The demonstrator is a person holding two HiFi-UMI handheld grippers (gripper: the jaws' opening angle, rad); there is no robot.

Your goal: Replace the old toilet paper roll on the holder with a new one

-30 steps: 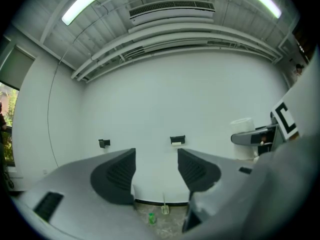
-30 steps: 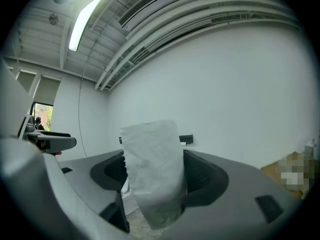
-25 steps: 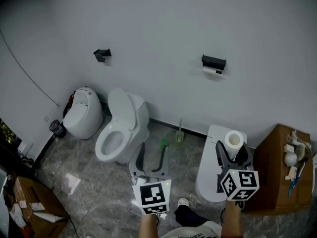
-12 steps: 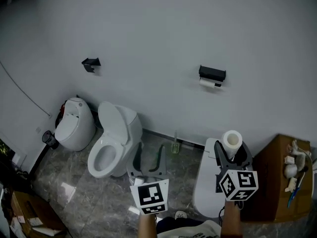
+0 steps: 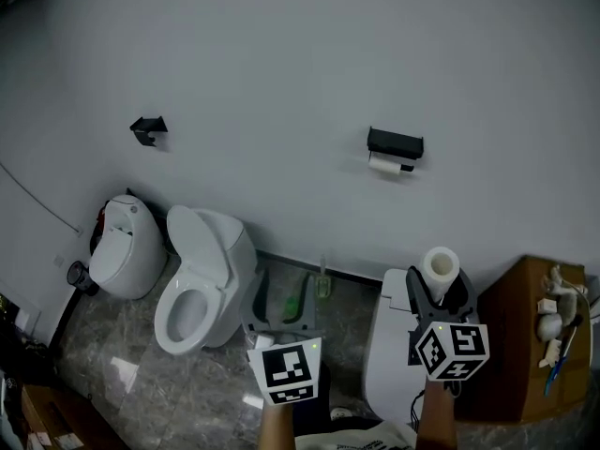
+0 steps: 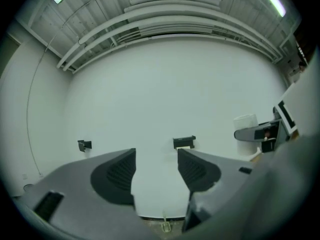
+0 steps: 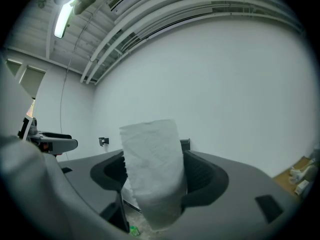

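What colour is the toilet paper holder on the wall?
Black. The toilet paper holder shows best in the head view.

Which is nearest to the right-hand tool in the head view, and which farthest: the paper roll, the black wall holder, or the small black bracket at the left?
1. paper roll: clamped in the right tool itself.
2. black wall holder: ahead of the tool, slightly to its left.
3. small black bracket: far off to the left.
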